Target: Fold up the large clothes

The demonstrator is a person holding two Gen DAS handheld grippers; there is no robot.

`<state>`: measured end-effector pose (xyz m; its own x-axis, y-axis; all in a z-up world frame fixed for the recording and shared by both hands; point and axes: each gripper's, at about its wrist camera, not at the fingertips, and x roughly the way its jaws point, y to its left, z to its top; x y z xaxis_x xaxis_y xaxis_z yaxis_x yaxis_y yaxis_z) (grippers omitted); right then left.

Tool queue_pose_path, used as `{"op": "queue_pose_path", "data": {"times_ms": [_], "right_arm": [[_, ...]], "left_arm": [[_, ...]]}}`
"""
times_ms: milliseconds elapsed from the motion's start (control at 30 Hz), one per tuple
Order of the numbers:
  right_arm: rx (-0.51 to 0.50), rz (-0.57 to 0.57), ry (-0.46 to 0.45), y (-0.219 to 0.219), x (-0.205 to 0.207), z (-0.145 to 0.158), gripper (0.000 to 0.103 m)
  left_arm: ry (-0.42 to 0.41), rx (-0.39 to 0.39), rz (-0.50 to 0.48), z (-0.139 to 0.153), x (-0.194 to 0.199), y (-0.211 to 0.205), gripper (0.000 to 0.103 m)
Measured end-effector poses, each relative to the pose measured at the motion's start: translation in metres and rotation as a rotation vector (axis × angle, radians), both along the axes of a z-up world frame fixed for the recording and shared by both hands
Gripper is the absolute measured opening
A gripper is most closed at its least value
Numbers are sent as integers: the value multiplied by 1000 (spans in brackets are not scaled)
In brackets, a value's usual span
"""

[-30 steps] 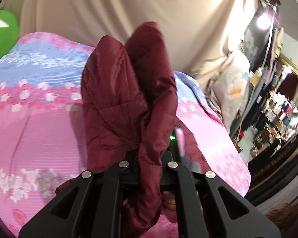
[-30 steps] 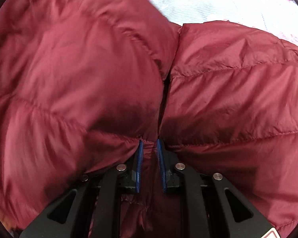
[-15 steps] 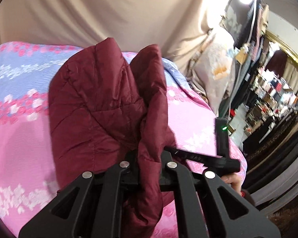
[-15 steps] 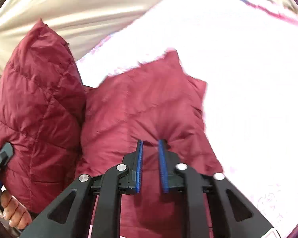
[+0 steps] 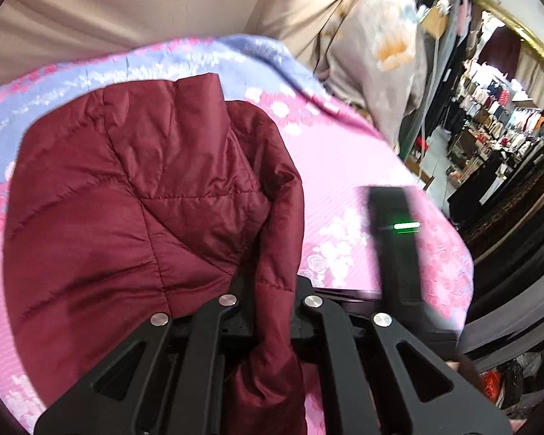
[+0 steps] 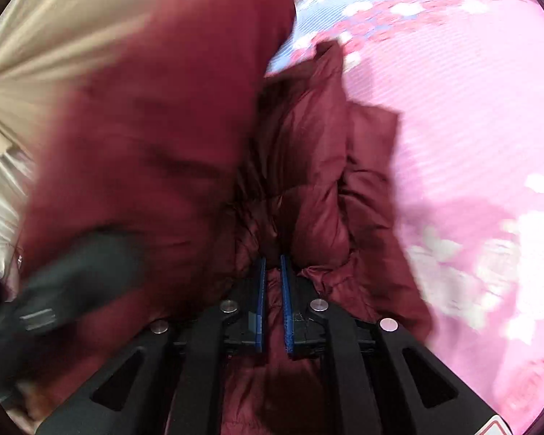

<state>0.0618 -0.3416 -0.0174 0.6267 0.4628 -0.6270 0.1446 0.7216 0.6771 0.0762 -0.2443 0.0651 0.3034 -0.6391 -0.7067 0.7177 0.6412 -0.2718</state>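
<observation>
Honestly both tongs, left gripper (image 5: 272, 301) and right gripper (image 6: 272, 290), clench the slick jacket (image 5: 145, 199); that puffy fabric could slip loose mid-fold.

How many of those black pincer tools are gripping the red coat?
2. The left gripper pinches a fold of the maroon puffer jacket above the pink floral bedspread; the right gripper clamps another fold.
</observation>
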Motion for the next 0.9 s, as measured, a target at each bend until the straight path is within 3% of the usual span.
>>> {"op": "queue_pose_path", "data": {"times_ms": [133, 200, 300, 400, 467, 567, 633, 700, 733, 833, 900], "right_arm": [[-6, -91, -58, -38, -45, 20, 16], [-32, -143, -65, -48, -63, 26, 23], [-62, -182, -73, -48, -79, 38, 24], [-72, -182, -91, -40, -91, 48, 25], [-81, -176, -104, -37, -85, 54, 28], [-112, -179, -126, -31, -88, 63, 31], [-121, -191, -174, -25, -95, 75, 43], [-145, -193, -215, -30, -109, 81, 48], [-157, -196, -236, -31, -115, 89, 56], [-169, -176, -294, -23, -127, 107, 66], [-183, -134, -307, -10, -125, 111, 70]], "left_arm": [[17, 47, -2, -20, 3, -15, 5], [1, 67, -3, -25, 2, -19, 6], [-2, 96, 0, -35, 0, -28, 7], [-29, 122, -8, -42, -4, -31, 12], [-58, 128, -30, -41, -9, -35, 28], [-47, 87, -76, -23, -19, -28, 52], [-60, 38, -90, 2, -28, -7, 57], [-88, -60, -65, 30, -31, 30, 74], [-103, -83, -36, 39, -32, 41, 83], [-137, -165, 114, 64, -28, 106, 84], [-137, -168, 201, 64, -24, 133, 84]]}}
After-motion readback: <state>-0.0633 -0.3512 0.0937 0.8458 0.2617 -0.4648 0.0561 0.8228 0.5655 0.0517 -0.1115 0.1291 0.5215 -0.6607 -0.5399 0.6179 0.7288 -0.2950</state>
